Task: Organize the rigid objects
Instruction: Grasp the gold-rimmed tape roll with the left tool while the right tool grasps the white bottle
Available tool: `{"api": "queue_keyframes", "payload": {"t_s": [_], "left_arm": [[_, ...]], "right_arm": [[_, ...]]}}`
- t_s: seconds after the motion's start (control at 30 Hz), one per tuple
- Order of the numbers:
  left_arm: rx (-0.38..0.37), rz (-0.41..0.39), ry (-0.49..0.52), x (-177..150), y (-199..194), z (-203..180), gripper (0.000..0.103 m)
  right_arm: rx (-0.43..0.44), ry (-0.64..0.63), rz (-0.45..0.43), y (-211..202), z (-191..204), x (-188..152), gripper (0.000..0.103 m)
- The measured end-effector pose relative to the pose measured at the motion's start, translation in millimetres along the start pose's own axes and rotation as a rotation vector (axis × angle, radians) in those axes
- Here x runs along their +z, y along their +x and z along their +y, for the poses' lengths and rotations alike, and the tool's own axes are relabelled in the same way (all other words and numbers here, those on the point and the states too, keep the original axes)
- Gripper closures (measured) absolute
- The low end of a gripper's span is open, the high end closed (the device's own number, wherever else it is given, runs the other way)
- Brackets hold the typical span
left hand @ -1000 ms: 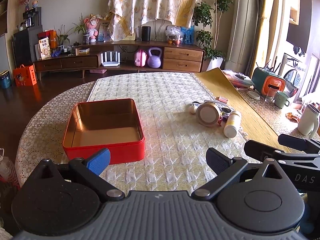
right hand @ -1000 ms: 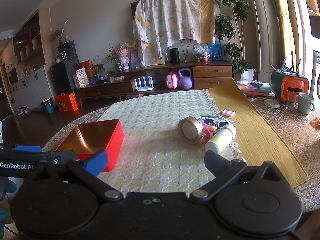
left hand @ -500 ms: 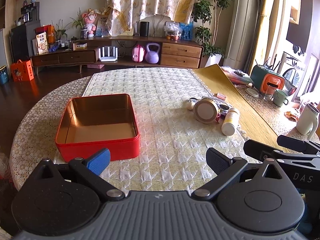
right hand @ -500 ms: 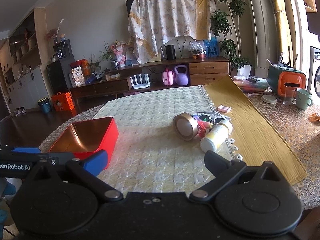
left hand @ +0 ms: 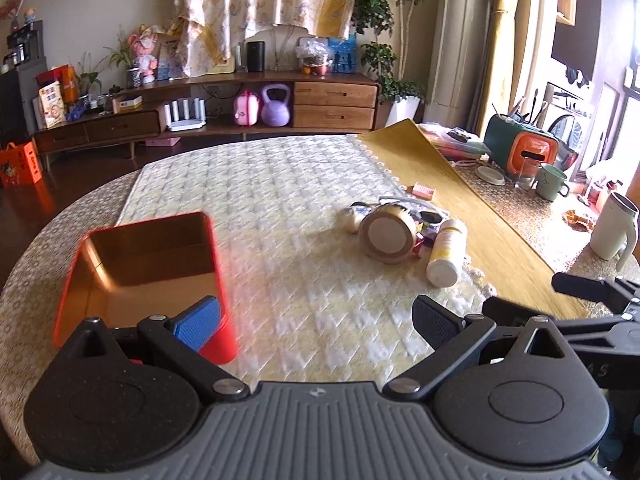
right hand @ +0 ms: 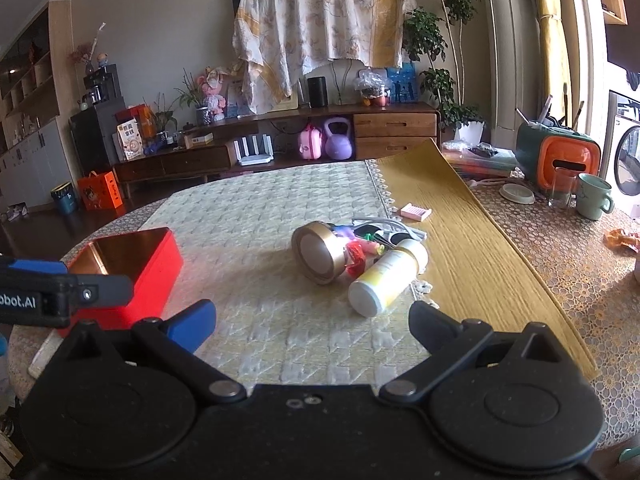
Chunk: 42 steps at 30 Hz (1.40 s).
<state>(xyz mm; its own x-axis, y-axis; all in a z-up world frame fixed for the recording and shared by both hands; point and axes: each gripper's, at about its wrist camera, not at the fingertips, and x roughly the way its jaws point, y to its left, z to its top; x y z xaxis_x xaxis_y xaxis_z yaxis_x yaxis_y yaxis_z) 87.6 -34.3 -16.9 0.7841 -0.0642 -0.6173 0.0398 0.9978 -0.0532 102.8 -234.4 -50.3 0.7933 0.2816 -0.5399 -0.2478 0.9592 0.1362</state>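
A round table (right hand: pixel 560 280) is carrying a lace-patterned cover, with 1 quilted cream cloth (right hand: pixel 280 200) and 1 ribbed mustard-yellow mat (right hand: pixel 472 248) lying side by side over it. On the left part of the cloth, 1 rectangular red tin (left hand: pixel 218 264) is sitting open, its glossy copper-toned inside facing up and its long axis running away from the cameras.

The left gripper (left hand: pixel 316 318) is hovering low over the cloth with its 2 fingers spread wide and nothing between them; its blue pad (left hand: pixel 198 322) is overlapping the tin's near right corner in the view, though contact cannot be judged. The right gripper (right hand: pixel 312 318) is likewise hanging released and empty, just short of the clutter.

Well to the right of the tin, near the seam between cloth and mat, 1 small pile is lying. In it, 1 squat gold-rimmed round jar (right hand: pixel 318 252) is resting on its side, its flat pale face turned toward the cameras. Touching it, 1 smooth white-and-yellow cylindrical bottle (right hand: pixel 386 278) is lying down, its long axis slanting from near-left to far-right, flat end nearest. Small colourful bits behind them are too jumbled to count. 1 small pink ridged block (right hand: pixel 416 212) is sitting apart on the mat.
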Motion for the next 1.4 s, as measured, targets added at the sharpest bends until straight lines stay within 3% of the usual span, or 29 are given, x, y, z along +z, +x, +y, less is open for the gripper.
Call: {"api": "queue_keyframes", "payload": {"t_s": [0.2,0.37,0.73,1.17,1.4], "left_arm": [[-0.052,-0.028,0.067,24,40,-26,0.000],[-0.075,-0.029,0.118,32,75,-43,0.000],[-0.076,0.046,0.161,43,156,-58,0.000],[-0.120,0.098,0.211,51,219,-66,0.000],[-0.177,0.094,0.199,50,228,-63,0.002]], "right_arm": [[-0.031,-0.006,0.010,31,-31,17,0.000],[-0.077,0.018,0.068,62,-57,33,0.000],[-0.065,0.192,0.215,132,-89,55,0.006],[-0.061,0.337,0.311,182,-105,48,0.026],[-0.037,0.383,0.315,190,-109,45,0.037]]}}
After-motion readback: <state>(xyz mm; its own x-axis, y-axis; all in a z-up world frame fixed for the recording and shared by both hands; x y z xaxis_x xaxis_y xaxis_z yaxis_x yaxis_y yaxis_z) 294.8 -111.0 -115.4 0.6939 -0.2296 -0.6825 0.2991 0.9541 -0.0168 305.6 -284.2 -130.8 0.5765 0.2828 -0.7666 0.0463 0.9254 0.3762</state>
